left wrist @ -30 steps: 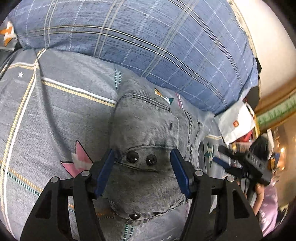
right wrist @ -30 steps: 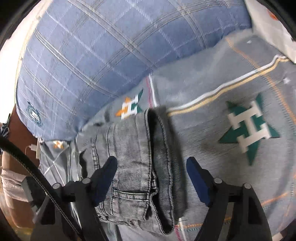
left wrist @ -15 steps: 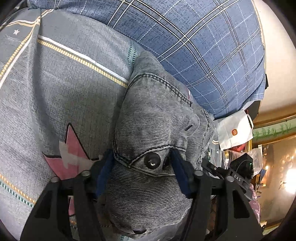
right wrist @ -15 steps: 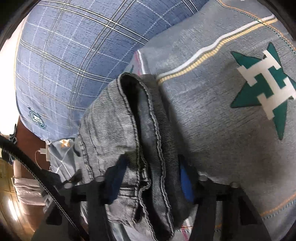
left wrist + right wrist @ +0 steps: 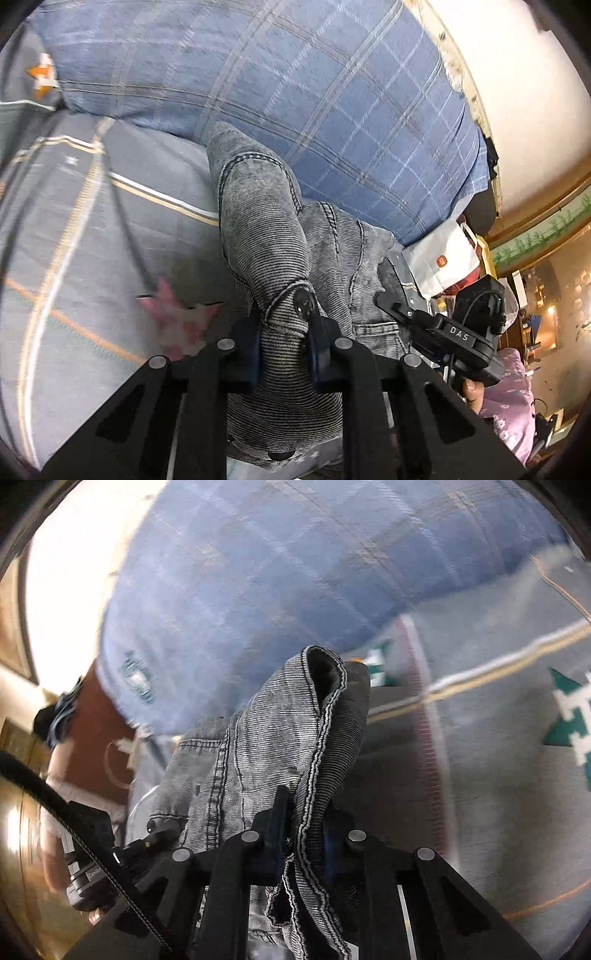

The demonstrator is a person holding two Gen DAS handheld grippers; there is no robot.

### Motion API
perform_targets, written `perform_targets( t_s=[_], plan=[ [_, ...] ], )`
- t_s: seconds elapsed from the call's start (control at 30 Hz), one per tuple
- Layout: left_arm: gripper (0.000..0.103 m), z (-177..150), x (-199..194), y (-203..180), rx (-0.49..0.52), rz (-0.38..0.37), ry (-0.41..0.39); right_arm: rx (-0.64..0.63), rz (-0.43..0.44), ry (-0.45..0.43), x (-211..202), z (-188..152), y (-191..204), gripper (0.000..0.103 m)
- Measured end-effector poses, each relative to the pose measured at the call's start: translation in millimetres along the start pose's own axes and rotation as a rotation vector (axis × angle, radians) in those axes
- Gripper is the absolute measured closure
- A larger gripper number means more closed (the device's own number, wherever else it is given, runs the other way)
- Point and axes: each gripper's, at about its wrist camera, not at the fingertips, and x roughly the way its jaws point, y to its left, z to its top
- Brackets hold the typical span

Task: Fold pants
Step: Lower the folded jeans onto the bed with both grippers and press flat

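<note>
The pants are grey denim jeans (image 5: 266, 236), bunched and lifted off a grey patterned bedspread (image 5: 74, 229). My left gripper (image 5: 284, 343) is shut on the waistband by its dark buttons, with fabric squeezed between the blue pads. My right gripper (image 5: 301, 834) is shut on another waistband edge of the jeans (image 5: 280, 738), which stands up in a fold above the fingers. The right gripper also shows in the left wrist view (image 5: 443, 332), close on the right.
A big blue plaid pillow (image 5: 295, 92) lies just behind the jeans; it also fills the right wrist view (image 5: 277, 572). A white bag (image 5: 443, 254) sits at the bed's right edge. The bedspread (image 5: 498, 738) stretches to the right.
Both grippers went from open around the waistband to shut on it. They have lifted the jeans off the bedspread, and the fabric now stands bunched between the fingers.
</note>
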Motion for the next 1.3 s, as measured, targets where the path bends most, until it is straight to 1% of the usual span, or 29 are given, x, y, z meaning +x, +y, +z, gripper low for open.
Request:
perform_targets(
  t_s=[0.07,0.1,0.13,0.2,0.23,0.27,0.3,0.37,0.4,0.43,0.47,0.5,0.6,0.63,0.67,0.7,0.73,0.77,0.83,0.87,0.93,0.97,1.0,1.07,1.13,1.23,1.3],
  plan=[
    [0.087,-4.9,-3.2,16.7,-0.023,0.015,-0.01,-0.017,0.009,0.011,8.3,-4.2,8.3,0.089],
    [0.086,-6.2,2.0,22.9,-0.036,0.03,-0.004,-0.02,0.001,0.025,17.4,-7.0,9.3,0.089],
    [0.085,-9.2,13.3,37.1,-0.07,0.06,0.022,-0.021,-0.019,0.046,28.0,-8.3,8.2,0.089],
    [0.082,-12.0,35.5,55.3,-0.104,0.121,0.079,-0.011,-0.07,0.09,48.4,-12.4,0.0,0.089],
    [0.074,-13.6,49.0,66.2,-0.125,0.168,0.108,0.012,-0.123,0.119,61.7,-16.1,-9.5,0.087],
    [0.063,-16.0,60.4,79.3,-0.166,0.197,0.129,0.026,-0.156,0.133,67.4,-18.7,-16.0,0.081],
    [0.061,-16.3,63.4,82.3,-0.182,0.194,0.127,0.041,-0.162,0.143,70.5,-19.8,-20.5,0.075],
    [0.059,-13.8,62.3,80.9,-0.182,0.196,0.113,0.053,-0.148,0.139,65.8,-19.0,-19.4,0.072],
    [0.059,-11.5,60.3,77.1,-0.17,0.203,0.113,0.038,-0.143,0.137,63.2,-17.6,-16.0,0.064],
    [0.059,-10.2,58.7,75.3,-0.165,0.202,0.111,0.023,-0.137,0.127,58.9,-16.2,-12.2,0.057],
    [0.059,-8.7,55.9,73.5,-0.165,0.197,0.11,0.019,-0.139,0.118,55.6,-16.5,-9.0,0.047],
    [0.059,-7.7,51.8,72.8,-0.173,0.195,0.11,0.018,-0.141,0.112,52.3,-17.2,-7.2,0.046],
    [0.058,-9.7,32.4,70.0,-0.174,0.199,0.081,0.06,-0.142,0.093,34.4,-24.2,-9.3,0.046],
    [0.056,-12.1,20.6,67.5,-0.164,0.182,0.066,0.073,-0.157,0.069,23.1,-30.5,-7.2,0.046],
    [0.051,-16.1,12.5,66.7,-0.163,0.166,0.059,0.076,-0.154,0.042,13.8,-35.2,-4.3,0.046],
    [0.048,-20.8,5.5,66.0,-0.163,0.149,0.049,0.076,-0.141,0.013,5.0,-40.8,-0.6,0.046],
    [0.043,-27.8,-1.7,65.8,-0.159,0.132,0.034,0.065,-0.119,-0.02,-8.0,-48.8,4.7,0.046],
    [0.042,-38.3,-7.6,66.9,-0.151,0.122,0.019,0.047,-0.106,-0.04,-15.9,-53.7,8.8,0.046],
    [0.042,-49.8,-7.2,68.8,-0.154,0.12,0.019,0.002,-0.081,-0.062,-25.0,-61.9,17.7,0.046],
    [0.042,-53.4,-1.8,70.7,-0.161,0.116,0.029,-0.005,-0.069,-0.051,-22.3,-62.6,20.4,0.047],
    [0.042,-56.5,12.0,71.0,-0.164,0.115,0.071,-0.009,-0.051,-0.001,-10.5,-64.0,21.0,0.053],
    [0.042,-57.1,15.9,71.1,-0.163,0.115,0.078,0.001,-0.053,0.024,-2.4,-65.0,19.9,0.062],
    [0.042,-57.9,18.9,69.0,-0.164,0.119,0.074,0.009,-0.064,0.062,6.5,-66.8,17.4,0.068],
    [0.042,-58.9,21.0,66.0,-0.157,0.124,0.069,0.013,-0.101,0.105,17.5,-71.1,12.6,0.069],
    [0.042,-59.7,22.2,64.1,-0.15,0.13,0.073,0.028,-0.154,0.125,25.8,-74.0,4.2,0.069],
    [0.042,-61.7,27.4,62.5,-0.136,0.151,0.081,0.07,-0.146,0.136,28.1,-74.3,-9.0,0.069],
    [0.042,-62.9,28.8,60.8,-0.123,0.163,0.076,0.049,-0.154,0.134,30.3,-73.8,-6.9,0.068]
  ],
)
